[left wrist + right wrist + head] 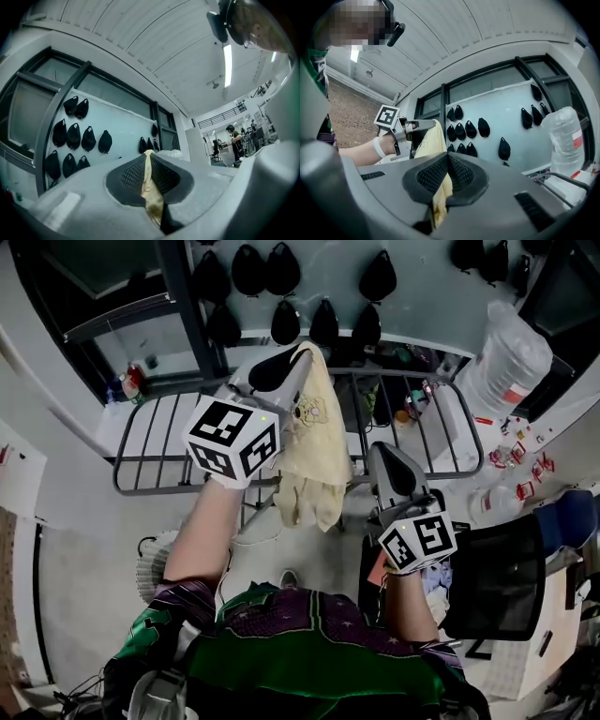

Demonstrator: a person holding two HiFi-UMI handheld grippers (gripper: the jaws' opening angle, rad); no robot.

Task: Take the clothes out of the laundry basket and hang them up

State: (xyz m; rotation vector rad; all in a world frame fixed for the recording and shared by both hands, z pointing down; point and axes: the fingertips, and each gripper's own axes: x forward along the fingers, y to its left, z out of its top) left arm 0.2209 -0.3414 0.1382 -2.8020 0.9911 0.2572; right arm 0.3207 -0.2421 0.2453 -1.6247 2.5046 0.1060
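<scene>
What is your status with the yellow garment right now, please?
Left gripper and right gripper both shut on the yellow garment. Garment held up at the drying rack. Nothing seen in the way.

The yellow garment [314,442] is noted as soft, matt cloth. The drying rack [155,490] is judged smooth metal, possibly painted. Pads [131,176] of the left gripper [147,154] are seen dimpled, matt black.

Short-sleeved shirt [309,643] patterned in green and purple. White band [378,146] round the left wrist. Grey-shelled left gripper [296,360] and right gripper [388,459] with black mesh-textured pads [433,176], each bearing a white cube [232,440] of black square markers.
</scene>
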